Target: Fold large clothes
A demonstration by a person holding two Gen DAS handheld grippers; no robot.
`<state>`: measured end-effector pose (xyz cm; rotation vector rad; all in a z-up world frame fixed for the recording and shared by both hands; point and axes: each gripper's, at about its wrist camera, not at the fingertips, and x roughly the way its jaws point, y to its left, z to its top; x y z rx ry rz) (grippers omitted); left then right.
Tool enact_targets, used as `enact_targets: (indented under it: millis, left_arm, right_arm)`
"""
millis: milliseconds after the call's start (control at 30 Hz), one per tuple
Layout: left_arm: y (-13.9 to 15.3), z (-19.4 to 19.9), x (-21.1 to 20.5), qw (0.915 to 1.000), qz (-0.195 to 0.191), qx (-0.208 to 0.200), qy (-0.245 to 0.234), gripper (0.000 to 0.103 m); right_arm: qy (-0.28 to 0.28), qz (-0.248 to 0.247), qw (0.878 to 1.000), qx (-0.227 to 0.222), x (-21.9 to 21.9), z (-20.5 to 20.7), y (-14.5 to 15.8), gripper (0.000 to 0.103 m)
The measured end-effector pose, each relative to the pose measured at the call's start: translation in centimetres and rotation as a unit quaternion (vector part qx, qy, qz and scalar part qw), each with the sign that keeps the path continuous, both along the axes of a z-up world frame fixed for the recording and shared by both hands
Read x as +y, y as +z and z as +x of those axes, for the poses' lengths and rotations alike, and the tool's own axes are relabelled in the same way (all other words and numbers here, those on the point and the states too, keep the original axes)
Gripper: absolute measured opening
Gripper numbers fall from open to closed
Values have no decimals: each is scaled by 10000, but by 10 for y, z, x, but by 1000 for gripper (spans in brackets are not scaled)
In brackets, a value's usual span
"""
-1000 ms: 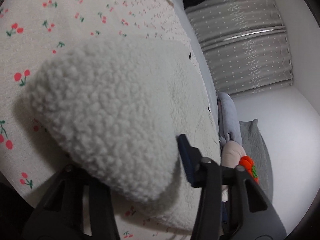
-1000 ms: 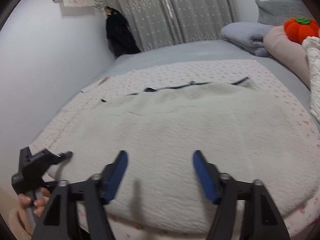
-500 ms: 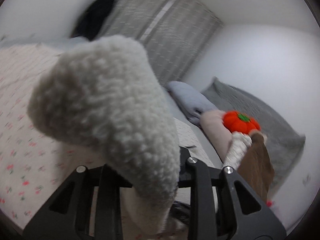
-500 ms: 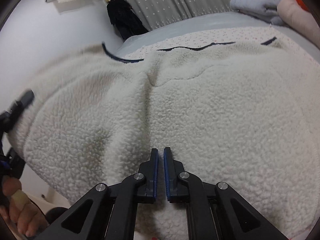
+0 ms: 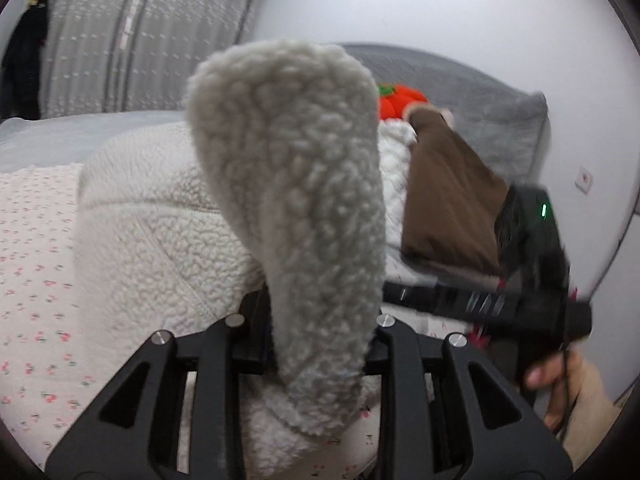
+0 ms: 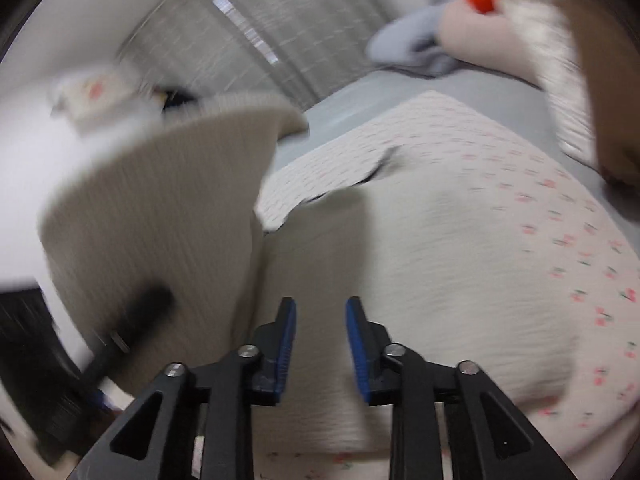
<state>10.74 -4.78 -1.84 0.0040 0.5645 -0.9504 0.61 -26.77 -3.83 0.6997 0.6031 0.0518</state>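
A large cream fleece garment lies on the cherry-print bedspread. My left gripper is shut on a thick fold of the fleece, which stands up between its fingers and hides the pads. In the right wrist view the same garment lies spread, and a lifted flap hangs blurred at left. My right gripper is open and empty just above the fleece. It also shows at the right of the left wrist view, blurred.
A brown garment, an orange pumpkin plush and grey pillows sit at the head of the bed. Grey curtains hang behind. The white wall is close on the left.
My right gripper was shut on the fleece half a second ago; it has opened and let go. My left gripper has carried its fold of fleece up and across.
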Motion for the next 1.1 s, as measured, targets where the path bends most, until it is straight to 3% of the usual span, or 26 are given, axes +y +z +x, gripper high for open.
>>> enact_targets:
  millis: [100,233,333,367,400,467,533,633,667,733,800,967,1100]
  left_arm:
    - [-29,-6,-31,9974,551,75,-462,29]
    - [-49,-31,-44,9909,1077,-559,-581,29]
    - [-45,-27,-38,9924,1005,-392,-599,30]
    - [-42,-25,-36,9928,970,-321,-631,31]
    - [-38,-25,-33,9924,956,-278,-722,35]
    - [-35,-27,-37,9909,933,-289,-922,46]
    - [-36,-32,-40,9893,886,-284,-1121,55]
    - [-31,-36,-41,9869,884,-216,-1333,66]
    - [-27,-37,-35,9864,837,-146,-1408,71]
    - [-23,-37,-18,9866,720,30,-1461,79]
    - [-16,-33,1,9883,628,245,-1365,84]
    - [4,-6,44,9973,470,293,-482,86]
    - [12,25,68,9982,285,416,335,86]
  right_arm:
    - [-285,332,9990,8,-32,-11,-7,57]
    - [-443,500,9975,217,-54,-26,-9,62]
    - [-286,775,9966,72,-62,-27,-6,70]
    - [-84,1100,9939,-78,-65,-24,-4,77]
    - [111,1317,9911,-146,-70,-14,-1,84]
    - [656,1817,9809,-209,-76,4,-3,86]
    - [956,2057,9739,-60,-82,24,-9,87]
    - [1117,1992,9723,494,-80,51,-18,87]
    - [1209,1960,9711,634,-77,59,-22,86]
    - [1368,1812,9695,918,-70,73,-27,74]
    - [1657,1710,9672,882,-61,79,-26,42]
    - [1654,1067,9782,666,-51,79,0,30]
    - [1677,765,9829,13,-49,60,45,28]
